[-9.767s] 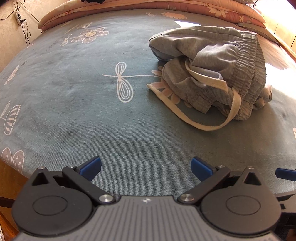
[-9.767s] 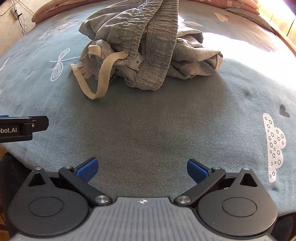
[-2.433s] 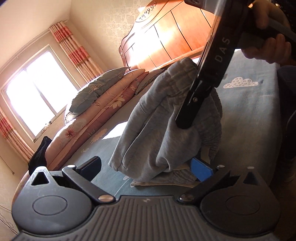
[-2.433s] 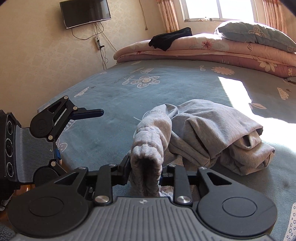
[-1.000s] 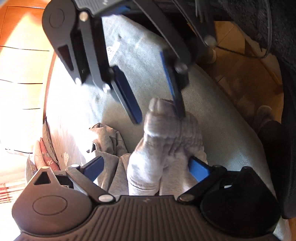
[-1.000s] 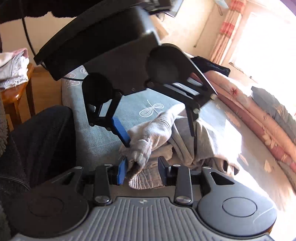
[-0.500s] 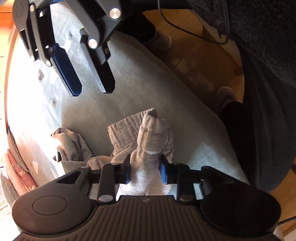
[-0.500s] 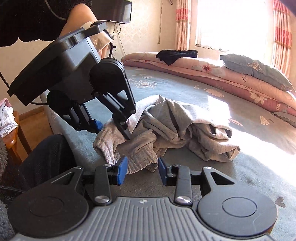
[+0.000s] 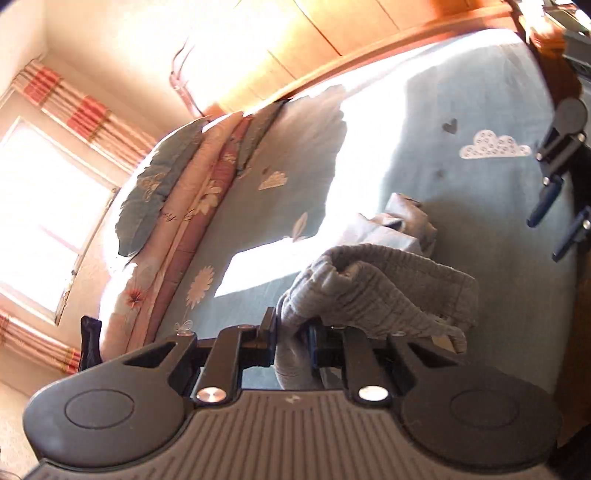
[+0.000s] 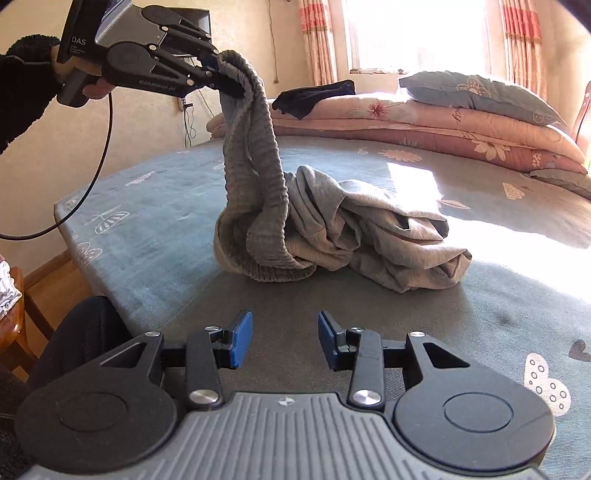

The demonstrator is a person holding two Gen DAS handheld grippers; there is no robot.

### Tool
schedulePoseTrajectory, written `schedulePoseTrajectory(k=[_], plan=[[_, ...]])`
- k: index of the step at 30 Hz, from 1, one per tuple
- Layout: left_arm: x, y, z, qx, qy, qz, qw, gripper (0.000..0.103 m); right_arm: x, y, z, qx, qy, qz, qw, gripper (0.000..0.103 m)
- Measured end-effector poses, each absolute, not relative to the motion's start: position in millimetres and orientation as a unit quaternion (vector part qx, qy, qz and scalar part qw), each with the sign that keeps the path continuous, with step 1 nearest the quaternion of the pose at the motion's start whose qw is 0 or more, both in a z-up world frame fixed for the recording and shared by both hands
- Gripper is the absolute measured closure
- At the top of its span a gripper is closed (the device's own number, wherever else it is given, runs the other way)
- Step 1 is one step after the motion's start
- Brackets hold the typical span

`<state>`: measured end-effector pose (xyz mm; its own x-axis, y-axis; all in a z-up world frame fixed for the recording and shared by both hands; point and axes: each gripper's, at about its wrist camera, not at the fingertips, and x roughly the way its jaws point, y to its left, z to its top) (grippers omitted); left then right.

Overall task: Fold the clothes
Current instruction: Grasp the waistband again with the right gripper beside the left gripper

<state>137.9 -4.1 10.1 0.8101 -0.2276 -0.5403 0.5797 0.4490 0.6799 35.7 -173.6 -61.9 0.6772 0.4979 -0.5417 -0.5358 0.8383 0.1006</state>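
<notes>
On the blue bedsheet [image 10: 155,206], the left gripper [image 10: 221,79] pinches the grey shorts [image 10: 332,221] at eleven o'clock; the right gripper [image 10: 284,341], just opened, holds nothing, so thin ribbing may slip.

A bed [image 10: 155,206] with a blue sheet printed with white flowers, clouds and hearts fills the middle of both views. At its far edge lies a stack of folded quilts [image 10: 436,122], a blue pillow [image 10: 476,92] on top and a black cloth [image 10: 314,96] at the left end. Behind, a bright window [image 10: 417,33] with red-striped curtains [image 10: 521,40] throws a sun patch across the sheet. The walls are beige; a wooden headboard [image 9: 332,33] glows at the top of the left view.
</notes>
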Motion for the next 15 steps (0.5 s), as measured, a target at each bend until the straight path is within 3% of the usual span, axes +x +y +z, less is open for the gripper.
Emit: schedulePoseTrajectory(k=[8, 15], plan=[[205, 62, 89, 0.328, 0.175, -0.170, 0.913, 0.095, 74, -131, -72, -0.088, 0.269, 0.285, 0.916, 0.049], [179, 84, 63, 0.363, 0.191, -0.188, 0.892, 0.086, 85, -102, -87, -0.157, 0.267, 0.311, 0.899, 0.048]])
